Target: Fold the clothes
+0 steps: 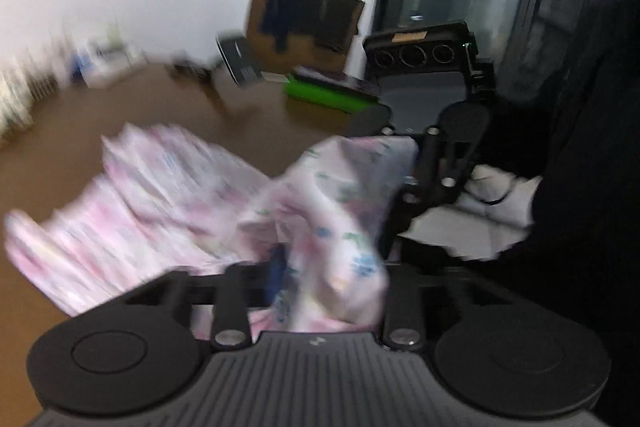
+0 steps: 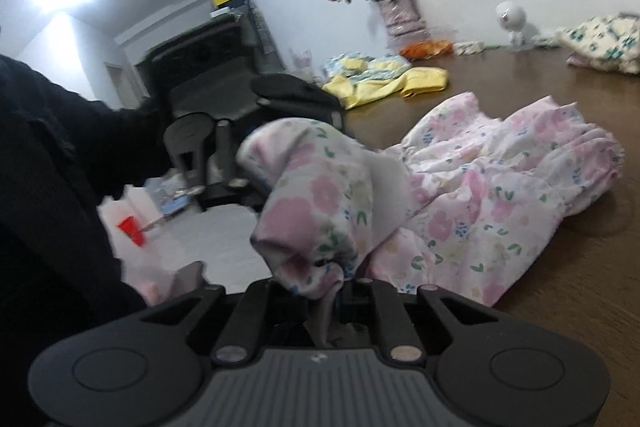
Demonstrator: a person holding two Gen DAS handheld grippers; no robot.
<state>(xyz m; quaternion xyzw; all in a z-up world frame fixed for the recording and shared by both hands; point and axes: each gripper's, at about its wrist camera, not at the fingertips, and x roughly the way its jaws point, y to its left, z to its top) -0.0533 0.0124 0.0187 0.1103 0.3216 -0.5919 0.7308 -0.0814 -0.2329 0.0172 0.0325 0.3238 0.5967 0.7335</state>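
A pink floral garment (image 2: 480, 187) lies crumpled on the brown table (image 2: 580, 287), with one end lifted off it. My right gripper (image 2: 320, 281) is shut on a bunched fold of that end, and the cloth hides its fingertips. My left gripper (image 2: 296, 107) holds the same raised end from the far side. In the blurred left wrist view, the garment (image 1: 320, 211) drapes over my left gripper (image 1: 308, 271), which is shut on it, with a blue pad showing beside the cloth. The right gripper (image 1: 424, 151) grips the cloth's upper edge.
A yellow garment (image 2: 388, 83), a white and teal floral cloth (image 2: 600, 43), a vase of flowers (image 2: 396, 11) and a small white fan (image 2: 510, 17) sit at the table's far side. A cardboard box (image 1: 304, 27) and a green item (image 1: 328, 93) stand near the window. A dark sleeve (image 2: 52, 167) fills the left.
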